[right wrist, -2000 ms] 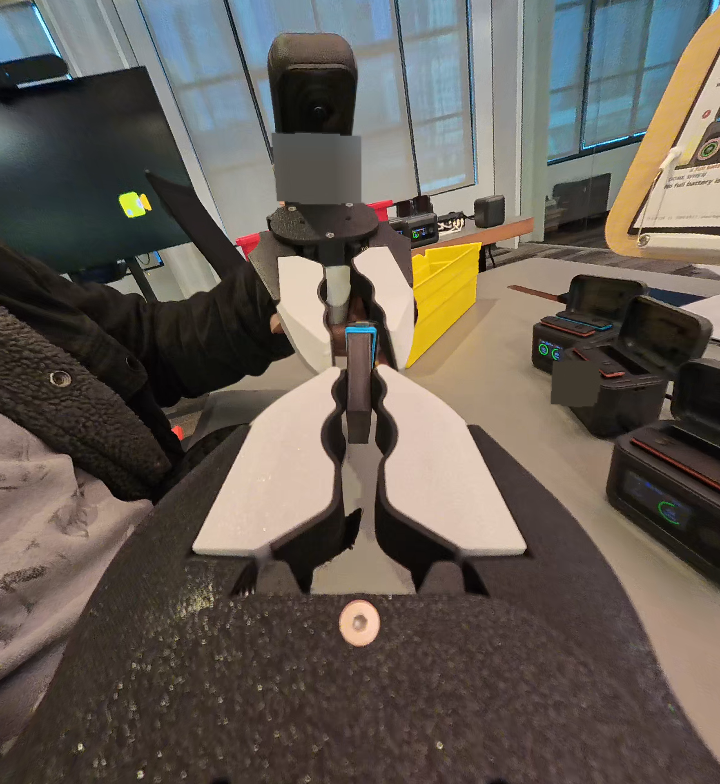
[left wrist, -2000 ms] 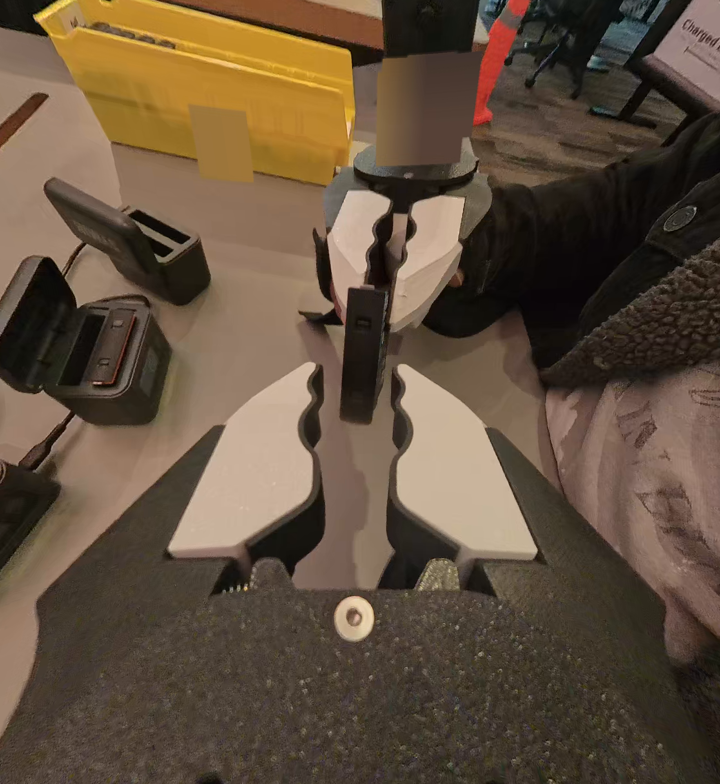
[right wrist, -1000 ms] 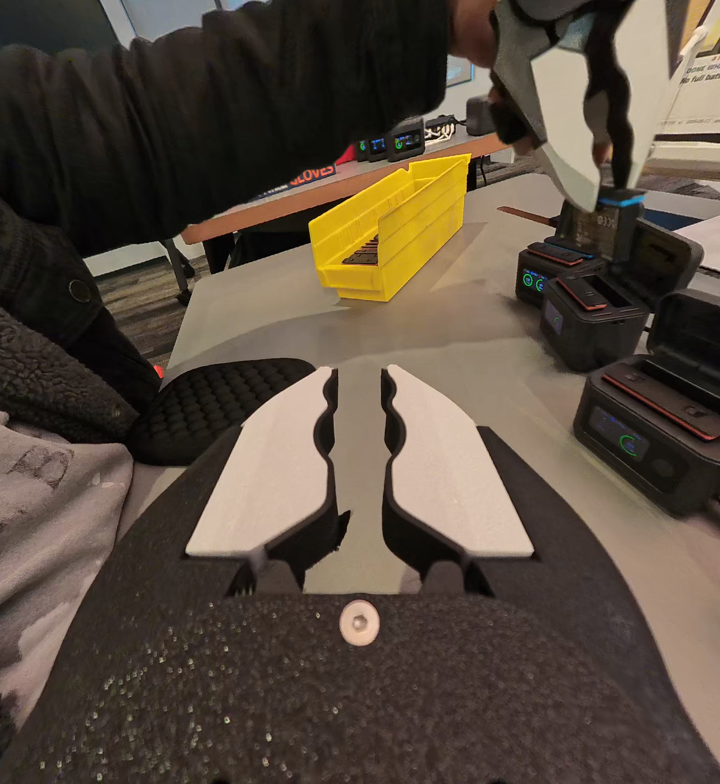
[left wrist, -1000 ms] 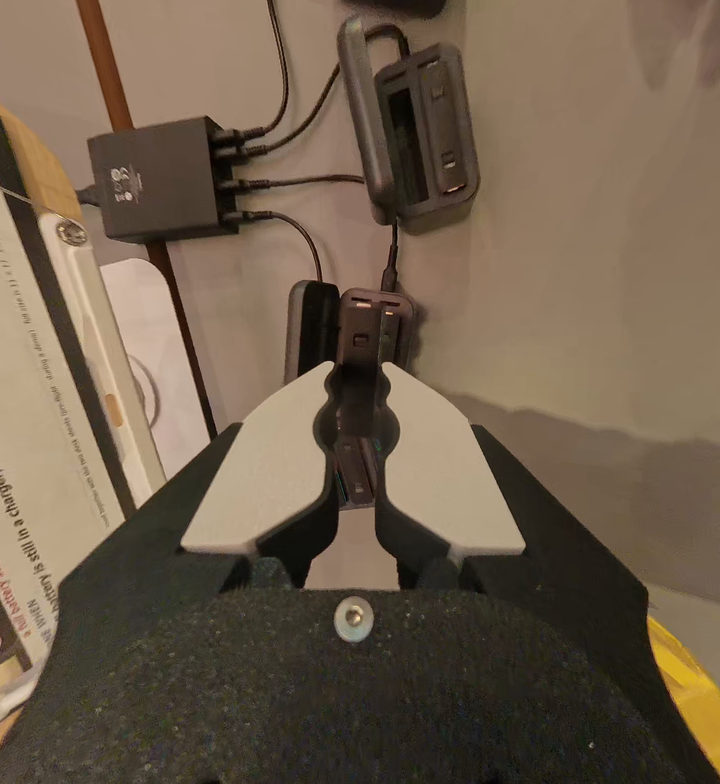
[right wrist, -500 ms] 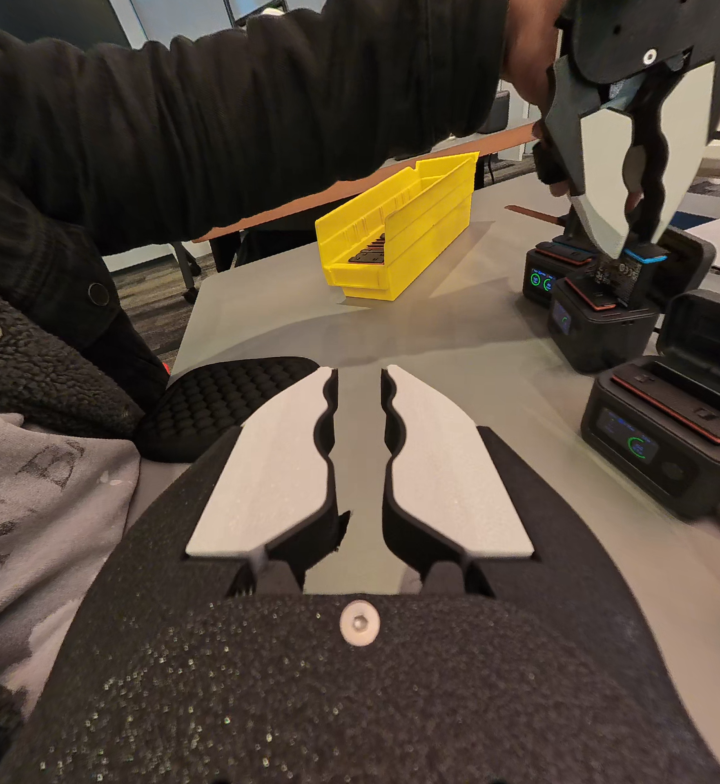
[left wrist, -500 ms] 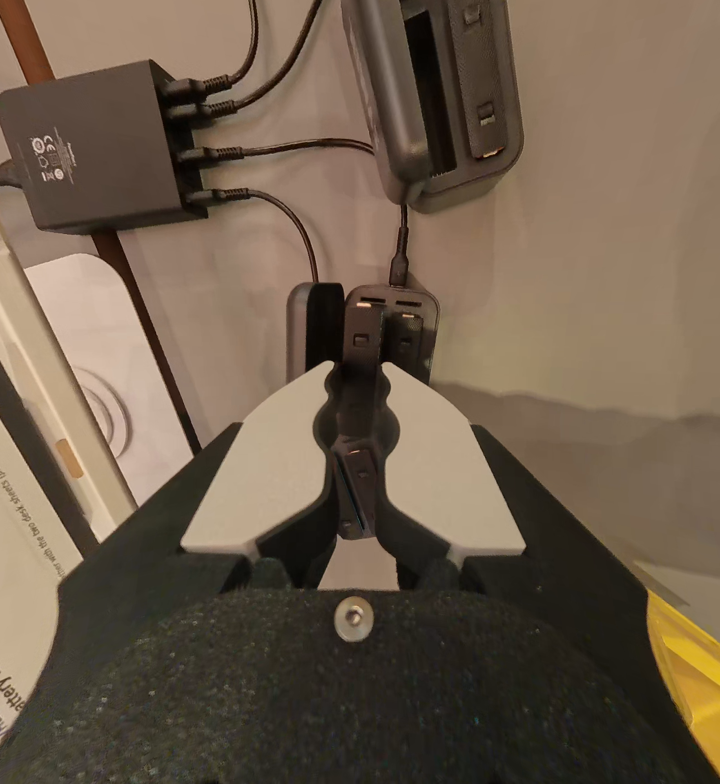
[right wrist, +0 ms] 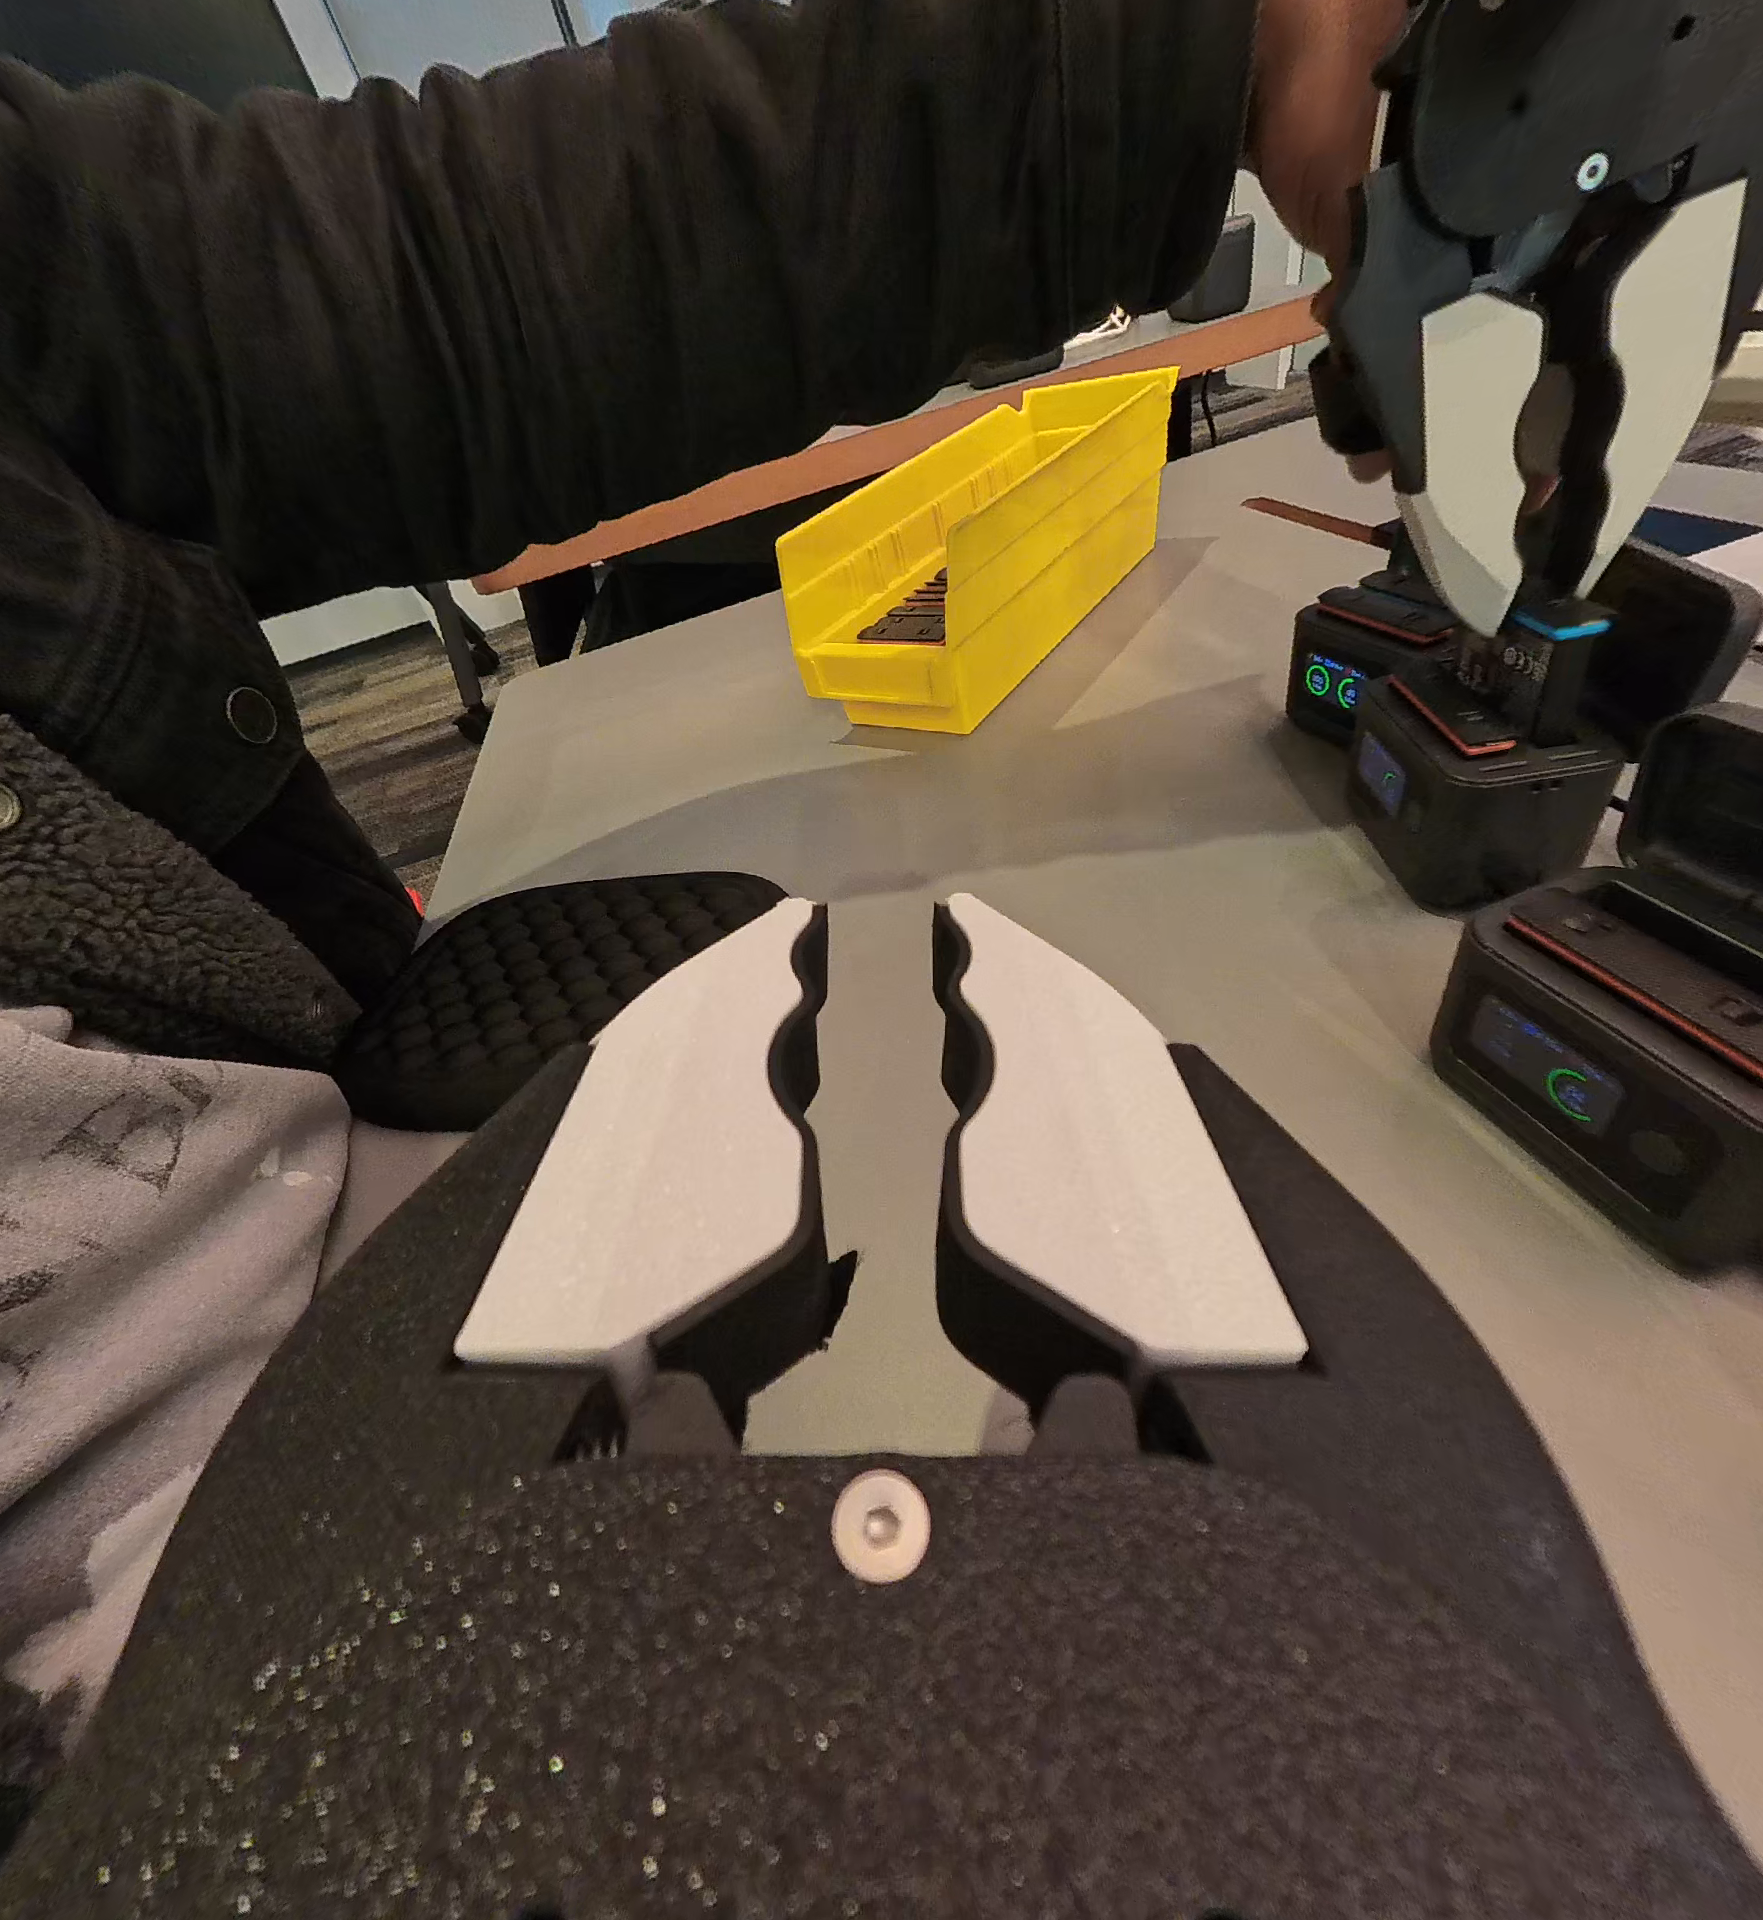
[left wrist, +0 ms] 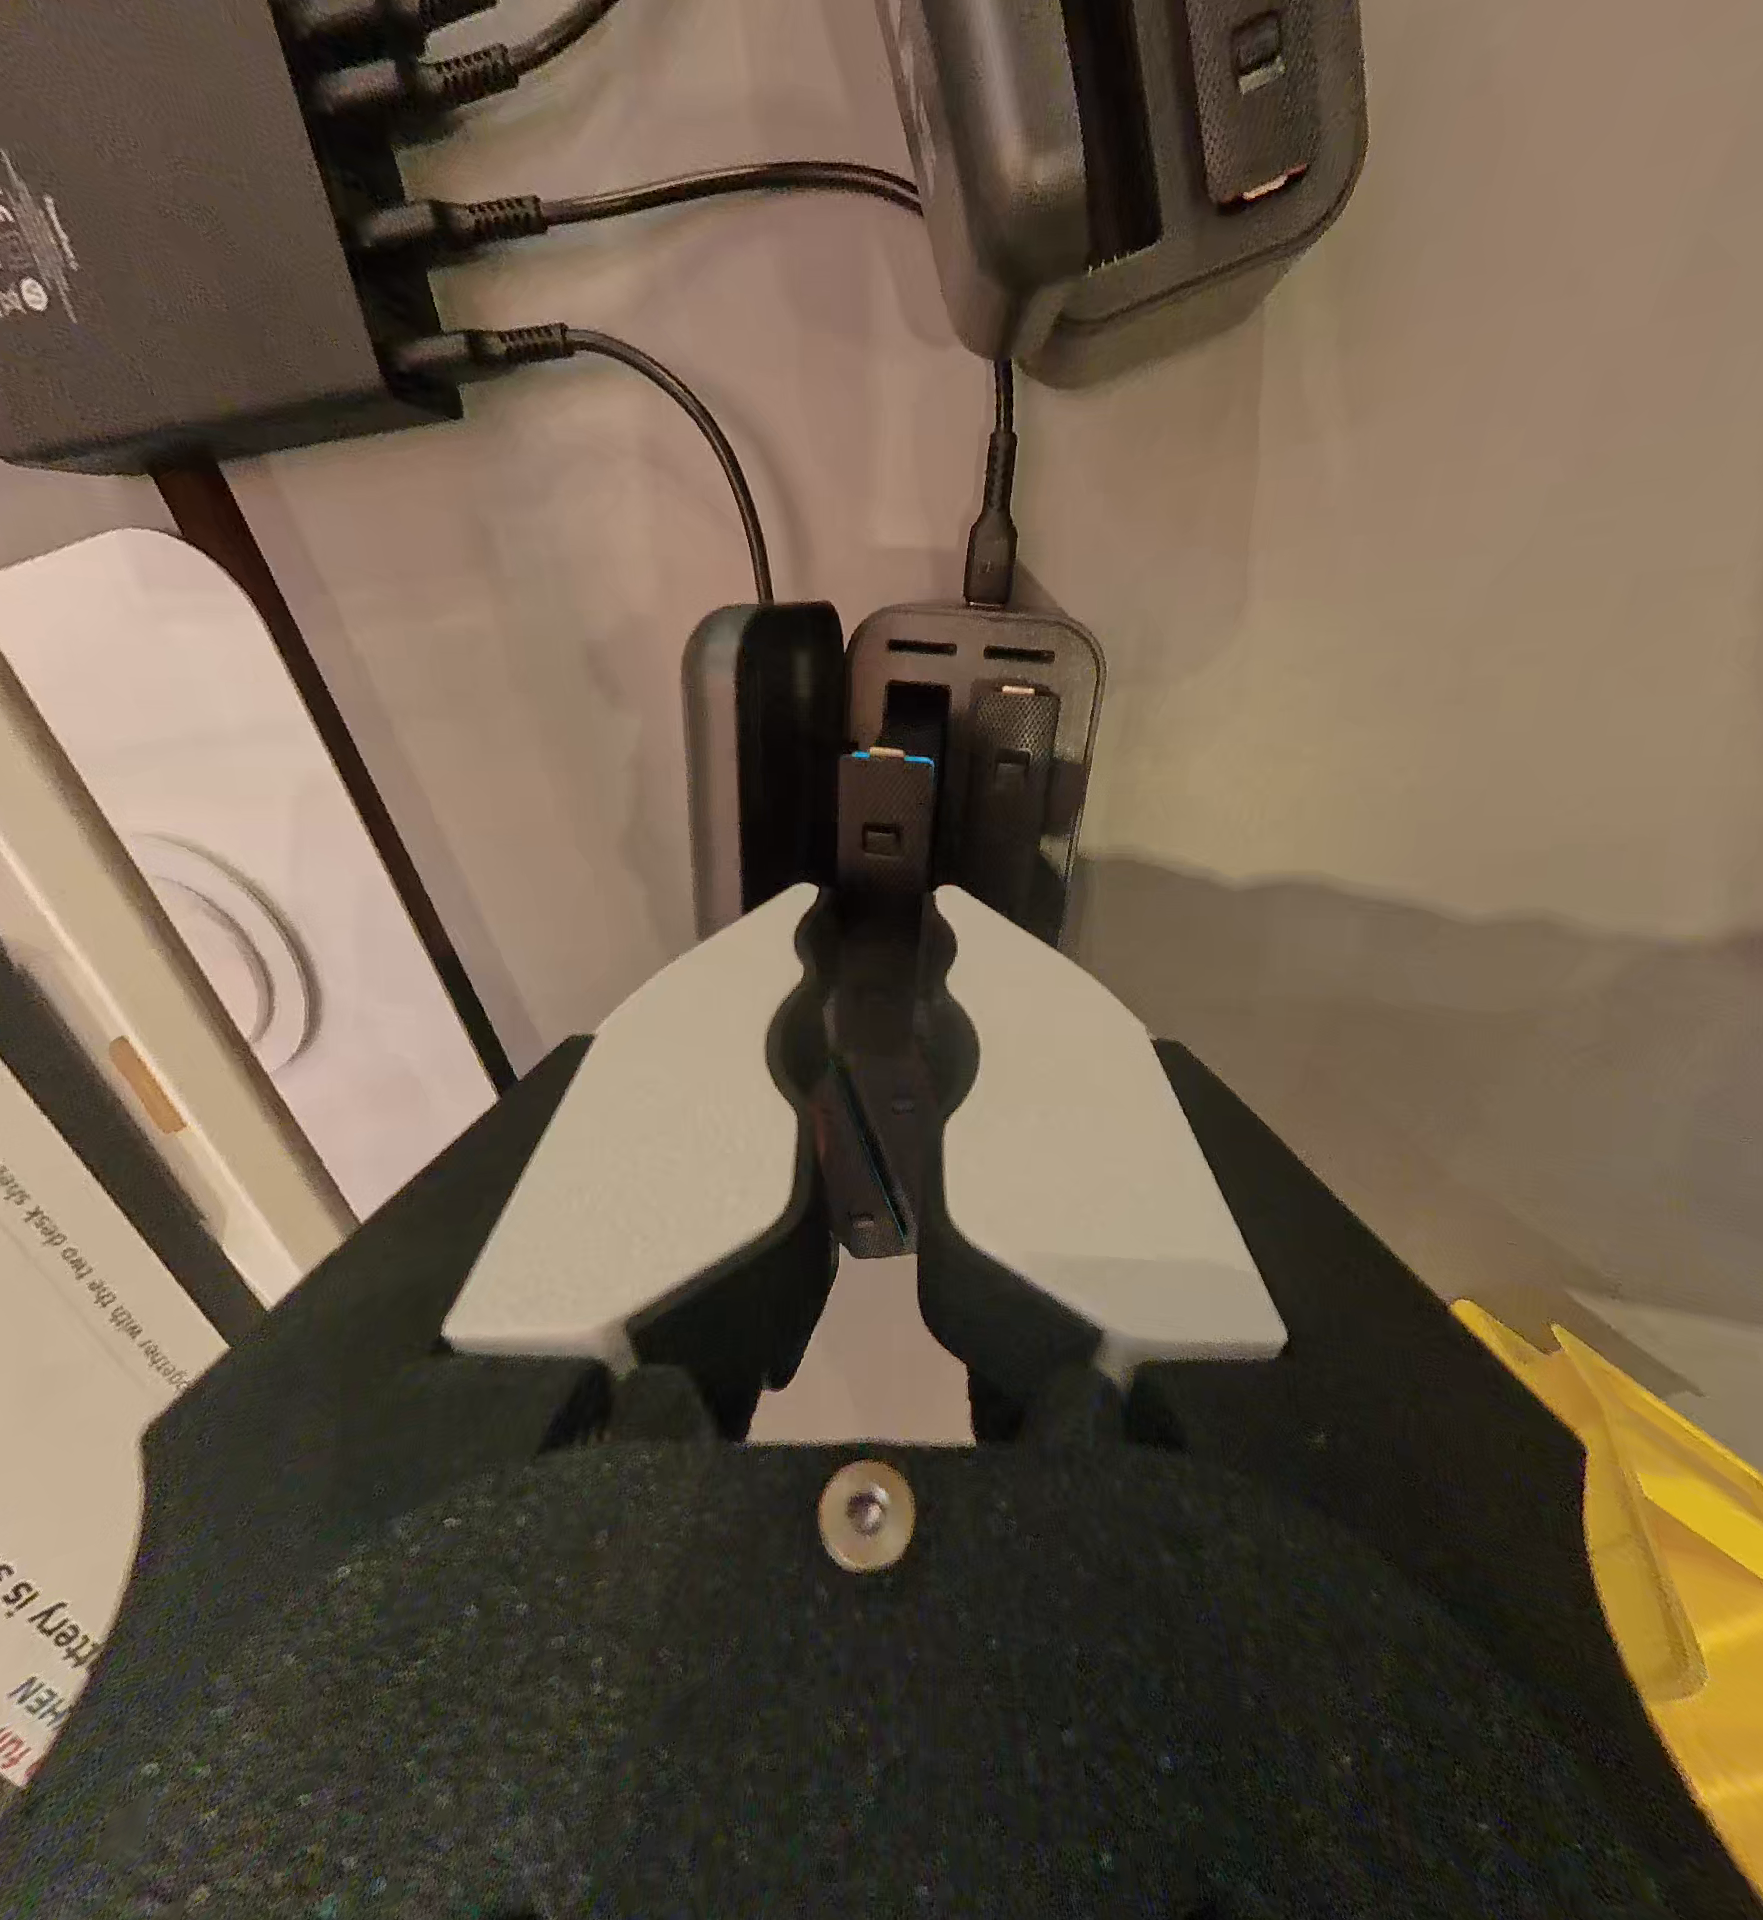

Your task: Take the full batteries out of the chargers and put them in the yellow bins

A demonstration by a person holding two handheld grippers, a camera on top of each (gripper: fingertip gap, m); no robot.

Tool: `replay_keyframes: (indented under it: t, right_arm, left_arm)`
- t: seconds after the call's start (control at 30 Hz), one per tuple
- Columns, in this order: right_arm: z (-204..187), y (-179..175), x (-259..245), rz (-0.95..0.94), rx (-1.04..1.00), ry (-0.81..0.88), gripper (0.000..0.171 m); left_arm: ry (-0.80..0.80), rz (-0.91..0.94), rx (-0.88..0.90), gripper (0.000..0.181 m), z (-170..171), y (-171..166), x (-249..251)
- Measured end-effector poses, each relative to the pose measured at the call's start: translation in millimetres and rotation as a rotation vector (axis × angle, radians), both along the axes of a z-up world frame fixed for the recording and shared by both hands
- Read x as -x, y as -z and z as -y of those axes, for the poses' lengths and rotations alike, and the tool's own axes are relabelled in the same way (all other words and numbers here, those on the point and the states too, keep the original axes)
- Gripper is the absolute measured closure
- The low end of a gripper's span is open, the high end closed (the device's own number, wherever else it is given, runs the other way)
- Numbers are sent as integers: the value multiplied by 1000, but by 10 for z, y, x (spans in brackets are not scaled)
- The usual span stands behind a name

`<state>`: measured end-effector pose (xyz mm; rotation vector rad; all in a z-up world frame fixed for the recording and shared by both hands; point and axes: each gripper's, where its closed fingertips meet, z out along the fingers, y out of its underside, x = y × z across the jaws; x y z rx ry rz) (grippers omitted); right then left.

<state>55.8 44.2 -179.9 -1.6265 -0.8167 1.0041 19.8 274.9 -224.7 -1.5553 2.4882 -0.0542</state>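
Left gripper (left wrist: 877,904) pinching dark battery (left wrist: 882,821) between fingertips, blue-edged end poking past tips, directly over open slot of charger (left wrist: 1074,727); second battery (left wrist: 1010,769) seated in neighbouring slot. Right gripper (right wrist: 877,914) spread, holding nothing, low over grey table (right wrist: 1116,862). Yellow bin (right wrist: 1022,582) well beyond it, dark batteries inside

Black pebbled plastic left gripper (left wrist: 877,894) with pale grey wavy-edged fingers (left wrist: 648,1143), silver screw (left wrist: 864,1525) at its base, matching right gripper (right wrist: 879,909), black ribbed jacket sleeve (right wrist: 596,281), grey printed shirt (right wrist: 77,1247)
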Motion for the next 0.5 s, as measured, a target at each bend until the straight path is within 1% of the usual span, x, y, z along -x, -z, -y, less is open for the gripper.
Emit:
replay_keyframes:
  t: [0.1,0.27,0.5]
  right_arm:
    - [3,-1,2,-1,1,-2,152]
    - [6,-14,-5,-1,-2,-1,152]
    - [10,-15,-3,3,-5,-1,152]
  left_arm:
    - [2,-16,-5,165,16,40,-23]
    - [-9,29,23,165,48,87,-93]
    - [-17,69,17,165,47,114,-117]
